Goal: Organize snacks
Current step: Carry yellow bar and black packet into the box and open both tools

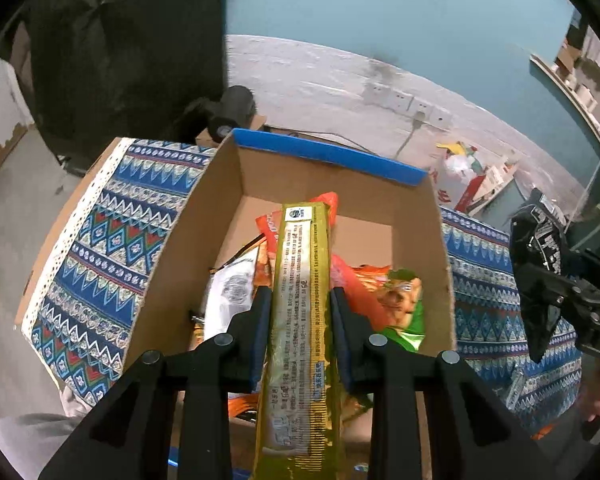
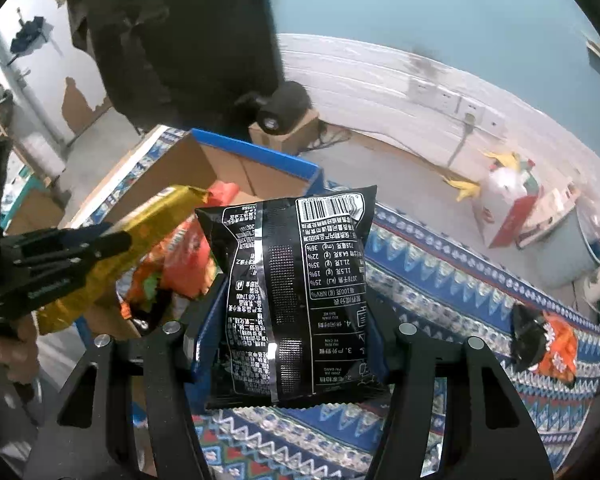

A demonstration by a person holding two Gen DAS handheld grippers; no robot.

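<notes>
Between the fingers of the left gripper (image 1: 300, 312), a long gold snack packet (image 1: 300, 320) was pinched at mid-length, its printed seam facing the camera. Directly beyond and below those fingers stood an open cardboard box (image 1: 220, 216) with a blue rim; orange snack bags (image 1: 356, 288) and a green-and-orange bag (image 1: 404, 308) lay inside it. A white item (image 1: 228, 292) to the left of the fingers appeared to be another packet, though blur prevented confirmation. The right gripper (image 2: 288, 320) was clamped on a black snack bag (image 2: 292, 292), barcode uppermost, held above the patterned tablecloth (image 2: 440, 280). To the left of the right gripper sat the box (image 2: 172, 168). Well to its right, a black-and-orange packet (image 2: 544, 336) lay on the cloth.
</notes>
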